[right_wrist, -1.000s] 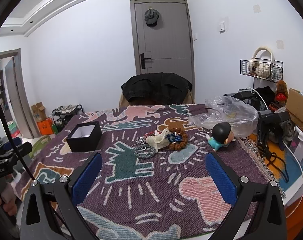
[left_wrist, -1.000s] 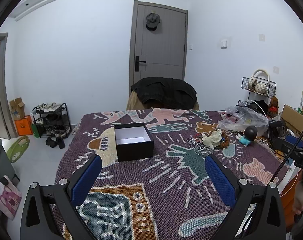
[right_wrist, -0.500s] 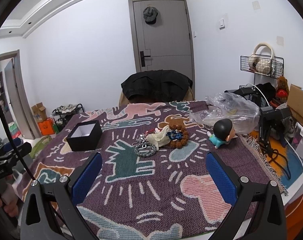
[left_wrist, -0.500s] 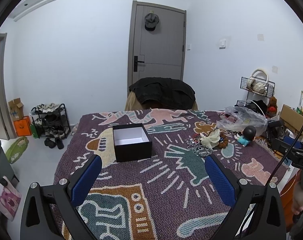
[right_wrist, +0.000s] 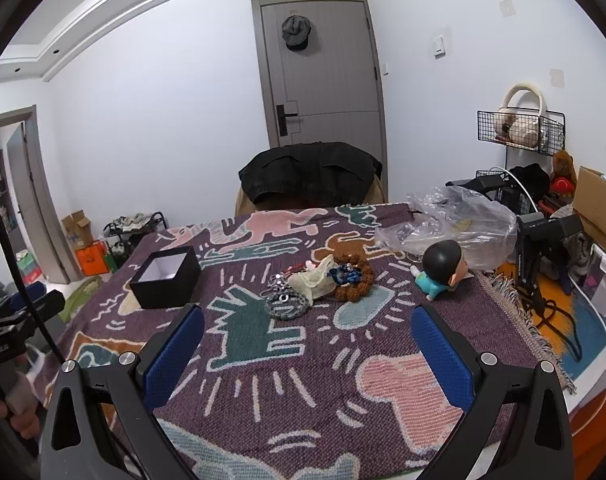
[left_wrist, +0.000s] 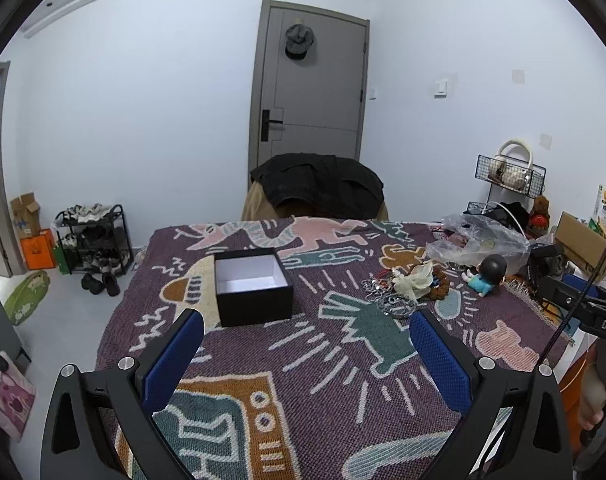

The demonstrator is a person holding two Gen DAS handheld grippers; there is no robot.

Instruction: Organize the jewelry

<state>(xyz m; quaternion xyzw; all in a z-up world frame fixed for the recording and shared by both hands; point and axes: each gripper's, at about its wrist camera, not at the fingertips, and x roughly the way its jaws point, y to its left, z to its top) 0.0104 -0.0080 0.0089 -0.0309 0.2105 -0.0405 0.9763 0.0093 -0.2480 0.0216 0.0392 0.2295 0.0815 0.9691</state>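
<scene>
An open black box (left_wrist: 253, 287) with a white inside sits on the patterned purple blanket (left_wrist: 323, 360); it also shows in the right wrist view (right_wrist: 165, 278). A pile of jewelry (left_wrist: 403, 290) lies to its right: silver chains, a cream pouch, a brown bead bracelet. In the right wrist view the pile (right_wrist: 323, 284) lies ahead of centre. My left gripper (left_wrist: 305, 344) is open and empty, above the near blanket, short of the box. My right gripper (right_wrist: 307, 342) is open and empty, short of the pile.
A doll with a black head (right_wrist: 443, 268) lies right of the pile. A clear plastic bag (right_wrist: 447, 226) lies behind it. A chair with a black jacket (left_wrist: 319, 188) stands at the far edge. Boxes, a wire rack and cables crowd the right side (right_wrist: 543, 240).
Both grippers have moved slightly forward and tilted; the box and the pile appear a little nearer. Nothing on the blanket has moved.
</scene>
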